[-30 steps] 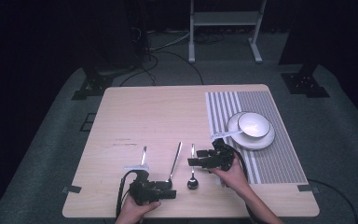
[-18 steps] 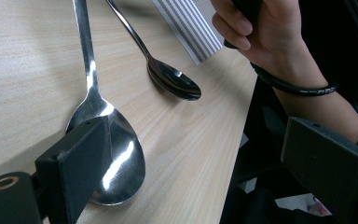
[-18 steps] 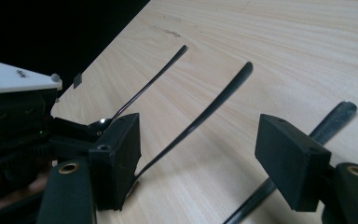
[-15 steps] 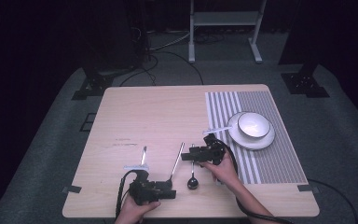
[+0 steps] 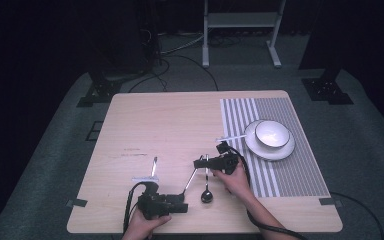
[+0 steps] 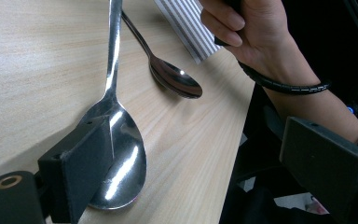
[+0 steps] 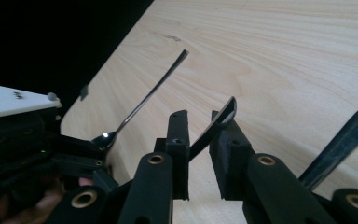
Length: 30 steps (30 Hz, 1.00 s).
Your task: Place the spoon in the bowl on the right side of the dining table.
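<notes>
Wooden bench (image 5: pixel 180 125) seen from above, with a striped mat (image 5: pixel 280 165) on its right part as landmark. On the mat stands a plate (image 5: pixel 272 149) bearing a white bowl (image 5: pixel 271 134); a white utensil (image 5: pixel 231 137) lies off the plate's left rim, reaching past the mat's left edge. Just left of the mat, the right tool (image 5: pixel 206 162) has just been closing its jaws on the handle of a small spoon (image 5: pixel 206 187), which stands between the pads in the right gripper view (image 7: pixel 214 128); the spoon's bowl rests on the bench toward the near edge. A larger spoon (image 5: pixel 190 181) lies just beside it, farther from the mat, its handle slanting away from the near edge. Well left of the mat, at the near edge, the left tool (image 5: pixel 180 206) stays open, one jaw resting at the larger spoon's bowl (image 6: pixel 116 158). A fork (image 5: pixel 154 166) lies left of both spoons.
</notes>
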{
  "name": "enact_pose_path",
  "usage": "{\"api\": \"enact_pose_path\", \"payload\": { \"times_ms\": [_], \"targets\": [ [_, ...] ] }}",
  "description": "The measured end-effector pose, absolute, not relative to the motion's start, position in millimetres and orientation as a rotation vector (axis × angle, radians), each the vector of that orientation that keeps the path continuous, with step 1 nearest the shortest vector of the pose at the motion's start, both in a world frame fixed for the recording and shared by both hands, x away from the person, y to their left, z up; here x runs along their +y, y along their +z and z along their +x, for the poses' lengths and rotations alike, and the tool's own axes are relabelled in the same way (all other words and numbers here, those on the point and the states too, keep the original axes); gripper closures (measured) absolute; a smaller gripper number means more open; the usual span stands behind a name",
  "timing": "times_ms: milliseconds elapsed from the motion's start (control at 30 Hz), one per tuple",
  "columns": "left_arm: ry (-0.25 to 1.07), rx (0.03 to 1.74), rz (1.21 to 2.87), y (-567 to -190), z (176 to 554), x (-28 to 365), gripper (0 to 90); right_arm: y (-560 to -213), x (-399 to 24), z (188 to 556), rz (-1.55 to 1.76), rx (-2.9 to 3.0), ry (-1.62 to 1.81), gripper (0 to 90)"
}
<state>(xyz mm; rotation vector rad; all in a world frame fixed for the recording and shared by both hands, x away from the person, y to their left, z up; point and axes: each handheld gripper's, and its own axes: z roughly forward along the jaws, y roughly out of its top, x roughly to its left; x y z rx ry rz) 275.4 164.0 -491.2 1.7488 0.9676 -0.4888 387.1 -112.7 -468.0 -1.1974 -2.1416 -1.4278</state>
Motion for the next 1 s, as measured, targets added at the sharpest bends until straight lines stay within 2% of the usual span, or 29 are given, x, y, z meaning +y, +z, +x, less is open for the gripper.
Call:
{"api": "enact_pose_path", "payload": {
  "times_ms": [400,1000],
  "targets": [
    [-0.478,0.952,1.739,-485.7,275.4,167.4,8.1,-462.0,-118.5,390.4,-1.148,-1.953,-1.468,88.5],
    [-0.444,0.894,1.68,-474.0,272.3,177.4,8.0,-441.8,-138.2,394.3,-1.199,-1.949,-1.509,89.1]
  ]
}}
